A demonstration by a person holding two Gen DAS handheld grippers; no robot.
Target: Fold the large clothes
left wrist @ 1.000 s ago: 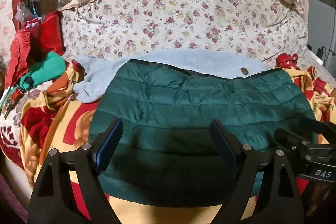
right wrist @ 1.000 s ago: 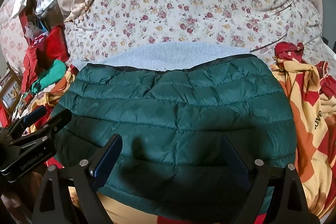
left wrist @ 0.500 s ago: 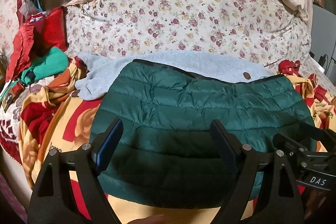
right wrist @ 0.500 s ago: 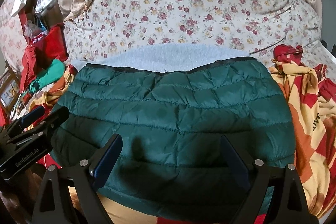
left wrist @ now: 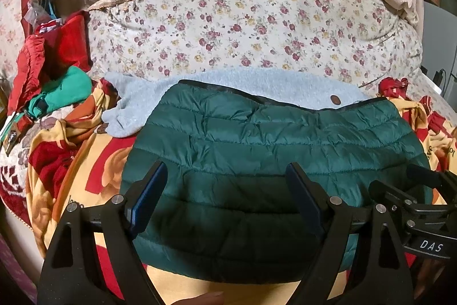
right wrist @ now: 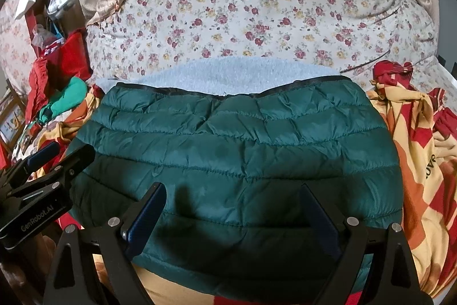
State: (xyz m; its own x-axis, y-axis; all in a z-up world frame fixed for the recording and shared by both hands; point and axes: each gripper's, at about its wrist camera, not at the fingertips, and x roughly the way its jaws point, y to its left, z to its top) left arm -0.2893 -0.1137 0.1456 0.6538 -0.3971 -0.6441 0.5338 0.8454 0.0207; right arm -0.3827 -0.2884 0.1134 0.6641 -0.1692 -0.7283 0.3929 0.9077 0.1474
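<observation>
A dark green quilted jacket (left wrist: 271,162) (right wrist: 234,156) lies folded into a wide flat bundle on the bed, its black-trimmed edge at the far side. It rests partly on a pale blue fleece garment (left wrist: 257,85) (right wrist: 234,73). My left gripper (left wrist: 227,176) hovers open over the jacket's near left part, nothing between its fingers. My right gripper (right wrist: 232,196) hovers open over the jacket's near middle, also empty. Each gripper shows at the edge of the other's view: the right gripper (left wrist: 411,190) low on the right, the left gripper (right wrist: 54,156) low on the left.
A red and yellow patterned blanket (right wrist: 414,147) (left wrist: 71,162) covers the bed under the jacket. A floral quilt (left wrist: 242,27) rises behind. Red and green clothes (left wrist: 57,87) are piled at the left, with bags hanging above them.
</observation>
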